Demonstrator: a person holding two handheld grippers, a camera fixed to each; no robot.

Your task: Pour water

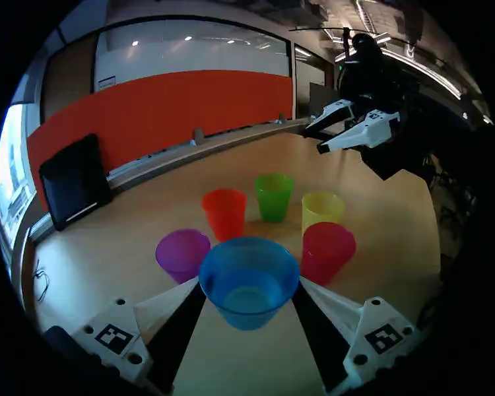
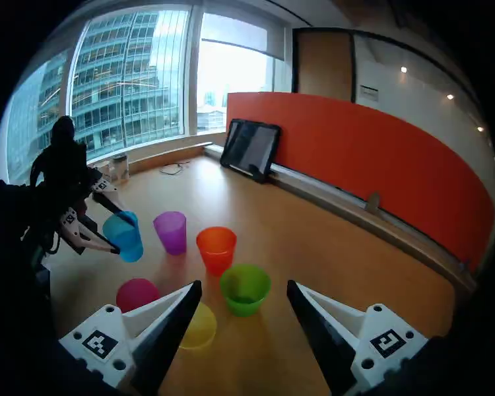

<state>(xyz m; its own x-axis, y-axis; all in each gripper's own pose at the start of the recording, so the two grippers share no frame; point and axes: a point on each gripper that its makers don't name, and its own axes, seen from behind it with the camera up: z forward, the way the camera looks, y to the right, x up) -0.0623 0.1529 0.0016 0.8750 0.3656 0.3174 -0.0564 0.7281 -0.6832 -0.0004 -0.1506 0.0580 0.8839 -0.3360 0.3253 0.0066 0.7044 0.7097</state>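
Wooden table [image 1: 393,218] bears purple cup [image 1: 181,254], orange cup [image 1: 225,212], green cup [image 1: 273,196], yellow cup [image 1: 323,210], red cup [image 1: 327,251].

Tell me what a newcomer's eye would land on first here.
First, the blue cup, with what looks like a little water, clamped in the left gripper up close. Behind it on the wooden table cluster a purple cup, orange cup, green cup, yellow cup and red cup. Beyond them runs a long orange-red wall panel.
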